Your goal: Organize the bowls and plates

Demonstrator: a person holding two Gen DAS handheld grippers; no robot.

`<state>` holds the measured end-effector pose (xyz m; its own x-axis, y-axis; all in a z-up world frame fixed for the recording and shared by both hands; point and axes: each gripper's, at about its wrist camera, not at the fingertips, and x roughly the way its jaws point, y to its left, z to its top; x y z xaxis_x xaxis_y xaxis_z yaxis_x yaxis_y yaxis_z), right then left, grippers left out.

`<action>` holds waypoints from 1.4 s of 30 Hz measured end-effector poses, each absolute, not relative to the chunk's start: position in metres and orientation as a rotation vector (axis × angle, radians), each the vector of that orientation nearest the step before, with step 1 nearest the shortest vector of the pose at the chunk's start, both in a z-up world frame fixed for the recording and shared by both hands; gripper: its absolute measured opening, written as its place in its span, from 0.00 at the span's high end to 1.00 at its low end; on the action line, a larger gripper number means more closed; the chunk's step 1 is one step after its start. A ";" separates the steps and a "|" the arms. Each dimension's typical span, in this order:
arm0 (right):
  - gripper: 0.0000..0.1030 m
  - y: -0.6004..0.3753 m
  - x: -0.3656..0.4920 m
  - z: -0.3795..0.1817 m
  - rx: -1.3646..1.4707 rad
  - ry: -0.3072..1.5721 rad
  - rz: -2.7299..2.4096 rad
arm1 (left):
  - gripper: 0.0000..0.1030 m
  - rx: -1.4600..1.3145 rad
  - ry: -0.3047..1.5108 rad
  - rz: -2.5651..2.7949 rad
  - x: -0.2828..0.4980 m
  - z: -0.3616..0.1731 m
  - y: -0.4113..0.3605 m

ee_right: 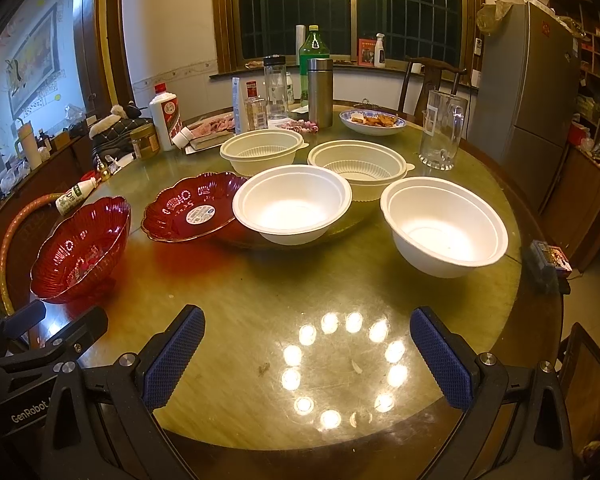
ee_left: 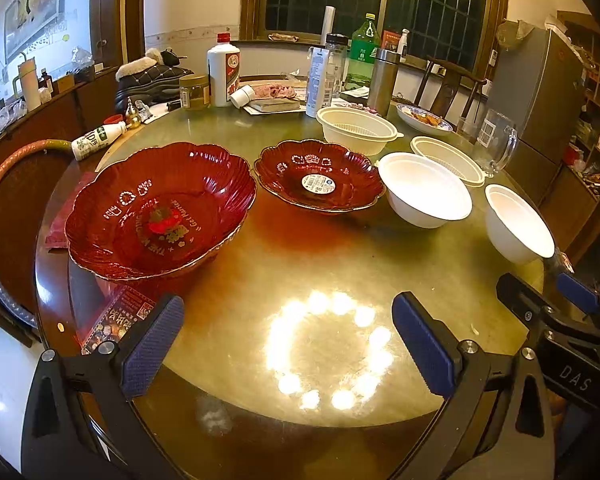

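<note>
While both grippers hang low over the near edge of the round glass-topped table [ee_right: 260,292], neither one holds anything: the left gripper [ee_left: 288,344] has its blue-padded fingers spread wide over a ring of lamp reflections, and the right gripper [ee_right: 308,356] is spread just as wide over the same bright ring, its jaws empty. On the left side of the table sits a deep red bowl [ee_left: 160,210] with a scalloped gold rim, and just beside it, farther back, lies a shallow red plate [ee_left: 320,176] with a round white sticker in its middle. To the right of the plate stands a white bowl [ee_right: 292,202], its rim hiding part of the plate's edge in the right wrist view, and a second white bowl [ee_right: 444,226] stands apart from it near the table's right edge. Behind these are two cream strainer bowls [ee_right: 262,150] [ee_right: 358,168], side by side, each with a ribbed insert. Farther back are a blue-patterned dish of food [ee_right: 372,120], a clear glass jug [ee_right: 442,132], a steel flask [ee_right: 320,92], a green bottle [ee_right: 313,46] and a white liquor bottle [ee_left: 223,70]. A small white bottle [ee_left: 96,140] lies on its side at the left rim.
</note>
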<state>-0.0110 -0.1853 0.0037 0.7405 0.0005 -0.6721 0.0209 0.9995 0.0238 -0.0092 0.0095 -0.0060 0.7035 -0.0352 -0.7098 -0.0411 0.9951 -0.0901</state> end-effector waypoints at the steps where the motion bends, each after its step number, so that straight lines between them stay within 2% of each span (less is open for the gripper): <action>1: 0.00 -0.185 -0.011 0.004 0.031 0.737 -0.010 | 0.00 -0.101 0.795 0.003 -0.009 -0.006 0.009; 29: 0.00 -0.181 -0.011 0.002 0.048 0.742 0.024 | 0.00 -0.104 0.792 -0.025 -0.014 0.000 0.015; 36: 0.00 -0.169 -0.001 0.005 0.158 0.763 0.224 | 0.00 -0.219 0.701 0.099 -0.012 0.021 0.091; 42: 0.02 -0.139 0.026 -0.004 0.301 0.841 0.417 | 0.00 -0.408 0.753 0.266 0.000 -0.002 0.171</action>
